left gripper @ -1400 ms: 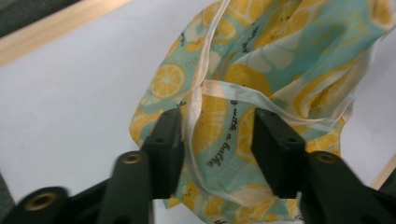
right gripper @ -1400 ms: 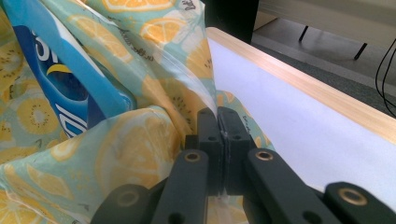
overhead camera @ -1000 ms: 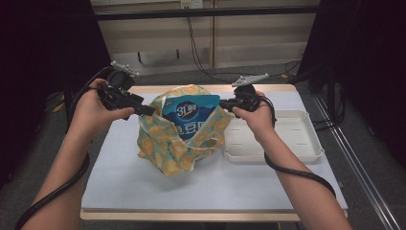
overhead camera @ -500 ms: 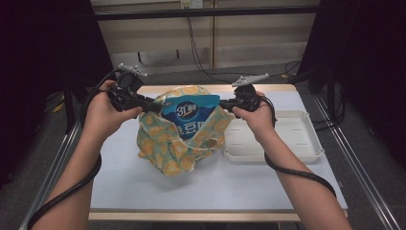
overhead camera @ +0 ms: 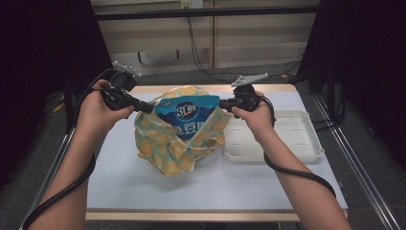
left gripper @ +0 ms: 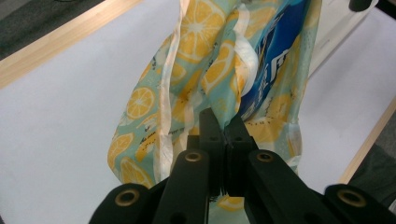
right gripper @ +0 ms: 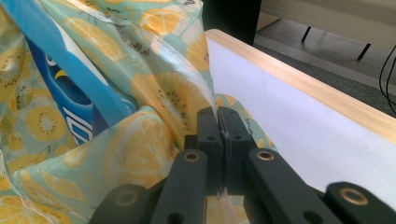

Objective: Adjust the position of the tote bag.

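Two grippers hold one bag [overhead camera: 174, 143] at the table's [overhead camera: 143, 191] middle in the high view — left gripper [overhead camera: 143, 106] and right gripper [overhead camera: 226, 102] pinch opposite rim edges. The bag stands upright, mouth up. A blue packet [overhead camera: 189, 117] rises out of it, printed "31". A white tray [overhead camera: 287, 143] lies just right.

Left gripper view: jaws have just closed on lemon-print fabric [left gripper: 196, 70].

Right gripper view: jaws clamped on the rim [right gripper: 187, 102].
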`<state>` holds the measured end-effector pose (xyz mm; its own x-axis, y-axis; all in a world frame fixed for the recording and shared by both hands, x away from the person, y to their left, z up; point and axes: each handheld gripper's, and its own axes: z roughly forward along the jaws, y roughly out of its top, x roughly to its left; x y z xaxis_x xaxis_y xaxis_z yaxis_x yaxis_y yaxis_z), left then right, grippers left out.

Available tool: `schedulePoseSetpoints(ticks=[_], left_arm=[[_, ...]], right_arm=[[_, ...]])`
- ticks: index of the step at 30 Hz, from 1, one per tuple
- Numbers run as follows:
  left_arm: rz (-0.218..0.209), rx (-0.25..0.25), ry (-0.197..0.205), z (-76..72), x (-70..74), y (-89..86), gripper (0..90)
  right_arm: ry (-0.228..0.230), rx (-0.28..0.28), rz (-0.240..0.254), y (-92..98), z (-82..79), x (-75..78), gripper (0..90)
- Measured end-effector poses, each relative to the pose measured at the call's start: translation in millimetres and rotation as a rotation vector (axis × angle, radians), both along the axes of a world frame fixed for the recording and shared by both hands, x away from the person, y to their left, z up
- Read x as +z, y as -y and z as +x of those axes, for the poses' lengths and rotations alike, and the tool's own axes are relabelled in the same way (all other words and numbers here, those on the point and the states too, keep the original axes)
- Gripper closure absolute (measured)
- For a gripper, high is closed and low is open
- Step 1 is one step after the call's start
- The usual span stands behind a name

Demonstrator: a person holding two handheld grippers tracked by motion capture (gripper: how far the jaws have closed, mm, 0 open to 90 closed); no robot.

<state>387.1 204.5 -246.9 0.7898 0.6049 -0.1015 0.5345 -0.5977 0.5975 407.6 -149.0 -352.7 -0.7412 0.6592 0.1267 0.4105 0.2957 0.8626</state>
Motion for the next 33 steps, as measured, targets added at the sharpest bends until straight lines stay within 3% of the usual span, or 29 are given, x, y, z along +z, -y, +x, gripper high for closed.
schedulePoseSetpoints(ticks=[8,15,19,22,26,27,33], left_arm=[[-0.116,0.040,-0.042,7.6,-10.0,-16.0,87.2],[-0.081,0.042,-0.020,5.0,1.7,-17.2,87.2],[-0.099,0.078,-0.023,6.9,1.8,-19.6,88.4],[-0.114,0.092,-0.038,9.9,-6.4,-21.2,88.3],[-0.081,0.096,-0.058,11.5,-21.5,-17.5,87.8],[-0.050,0.089,-0.054,12.9,-25.8,-17.1,88.0],[-0.025,0.125,-0.077,15.3,-45.1,-13.9,89.0]], right_arm=[[-0.004,0.007,-0.001,-1.3,1.1,-3.1,88.7],[-0.005,0.006,-0.010,-2.7,1.9,-4.4,89.0],[-0.006,0.006,-0.010,-4.0,2.6,-5.4,89.2],[-0.009,0.011,-0.012,-5.3,1.9,-6.5,89.3],[-0.013,0.019,-0.014,-5.3,1.4,-10.2,89.4],[-0.014,0.019,-0.012,-5.3,1.4,-11.1,89.4],[-0.015,0.016,-0.041,-5.8,1.0,-17.3,90.0]])
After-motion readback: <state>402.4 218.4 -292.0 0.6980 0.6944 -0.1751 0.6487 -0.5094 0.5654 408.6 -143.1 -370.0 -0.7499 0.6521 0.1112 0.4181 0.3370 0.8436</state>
